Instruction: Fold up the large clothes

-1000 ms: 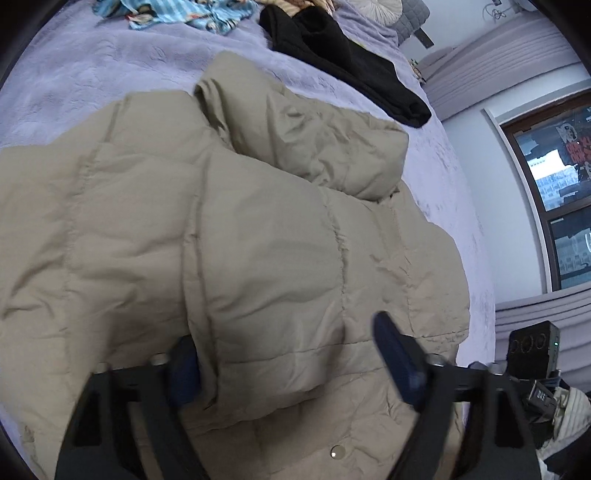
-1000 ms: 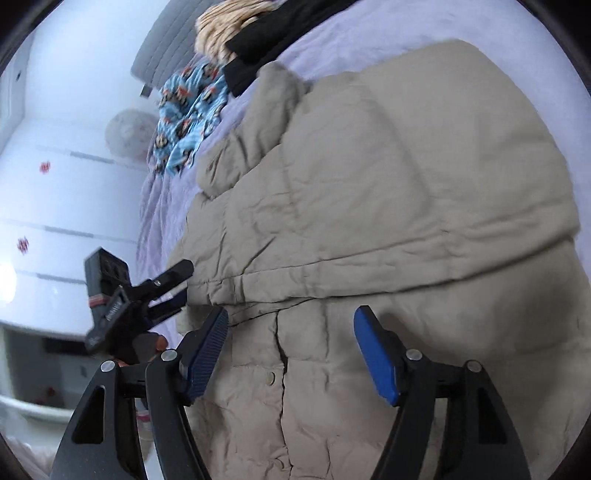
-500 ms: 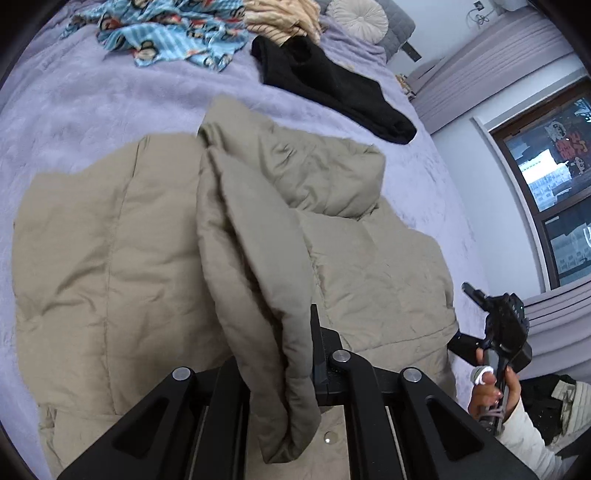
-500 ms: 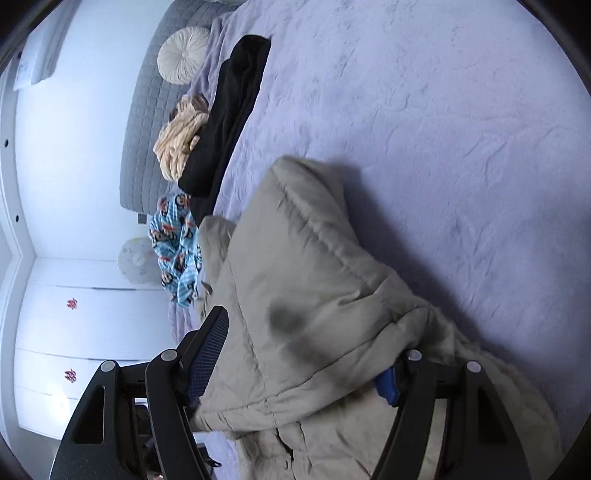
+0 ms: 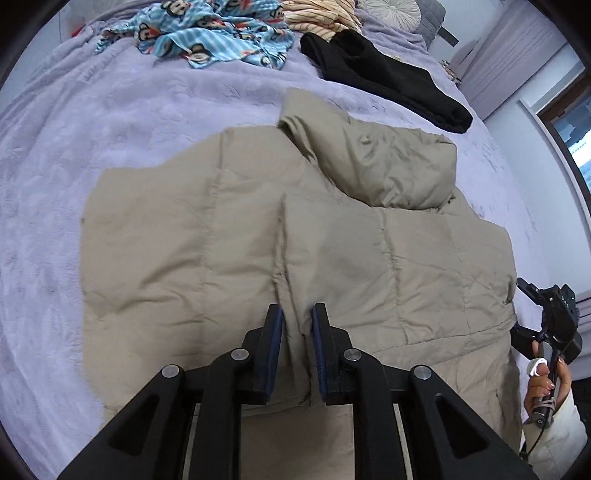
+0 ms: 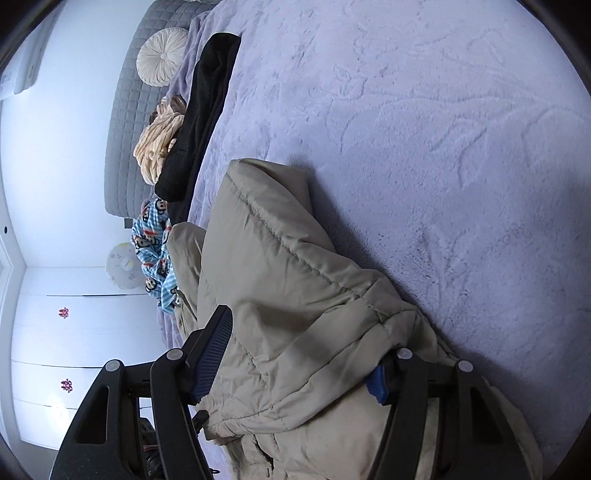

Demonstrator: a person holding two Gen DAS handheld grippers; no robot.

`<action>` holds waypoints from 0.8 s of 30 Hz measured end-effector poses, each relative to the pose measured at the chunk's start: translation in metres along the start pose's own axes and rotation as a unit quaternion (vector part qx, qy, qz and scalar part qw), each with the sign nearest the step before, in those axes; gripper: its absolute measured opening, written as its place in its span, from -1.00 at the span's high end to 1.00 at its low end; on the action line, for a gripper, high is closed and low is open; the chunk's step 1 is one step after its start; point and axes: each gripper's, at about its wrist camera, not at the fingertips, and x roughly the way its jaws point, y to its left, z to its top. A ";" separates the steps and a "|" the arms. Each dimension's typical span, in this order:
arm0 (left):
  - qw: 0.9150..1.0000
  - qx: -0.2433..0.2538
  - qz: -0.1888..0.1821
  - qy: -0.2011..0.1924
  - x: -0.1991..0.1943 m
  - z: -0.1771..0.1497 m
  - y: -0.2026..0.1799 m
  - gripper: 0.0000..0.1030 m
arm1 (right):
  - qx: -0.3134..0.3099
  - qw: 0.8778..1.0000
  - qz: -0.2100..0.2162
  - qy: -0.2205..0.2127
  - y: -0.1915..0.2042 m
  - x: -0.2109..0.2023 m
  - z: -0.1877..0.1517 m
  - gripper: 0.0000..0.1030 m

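A large beige puffer jacket (image 5: 229, 236) lies spread on the lavender bed (image 5: 74, 122), its hood (image 5: 384, 166) bunched toward the far side. My left gripper (image 5: 297, 317) is shut on a folded edge of the jacket at its near side. In the right wrist view the jacket (image 6: 295, 295) fills the space between the fingers of my right gripper (image 6: 301, 350), which stands wide open around a puffy fold. The right gripper also shows in the left wrist view (image 5: 554, 325) at the jacket's right edge, held by a hand.
A blue monkey-print garment (image 5: 214, 33), a striped cream garment (image 5: 317, 14) and a black garment (image 5: 384, 77) lie at the far side of the bed. A round cushion (image 6: 162, 55) leans on the grey headboard (image 6: 125, 122). White cupboards (image 6: 74, 332) stand beyond.
My left gripper shut on the jacket's edge, lifted it over, and the flap now lies flatter across the jacket. My right gripper turned to the jacket's right side and stays open.
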 end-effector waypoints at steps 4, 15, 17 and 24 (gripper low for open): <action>1.000 0.006 0.014 -0.016 -0.016 0.004 0.005 0.65 | -0.021 0.999 -0.031 0.030 0.010 -0.011 -0.013 -0.34; 0.997 0.058 0.034 -0.035 0.010 0.031 -0.047 0.65 | -0.227 0.966 -0.124 -0.016 0.079 -0.038 -0.020 0.57; 0.994 0.069 0.078 -0.035 0.025 0.032 -0.056 0.65 | -0.229 0.965 -0.129 -0.016 0.082 -0.023 -0.005 0.57; 0.994 0.048 0.094 -0.017 0.069 0.018 -0.034 0.65 | -0.259 0.952 -0.163 0.028 0.064 0.044 0.016 0.67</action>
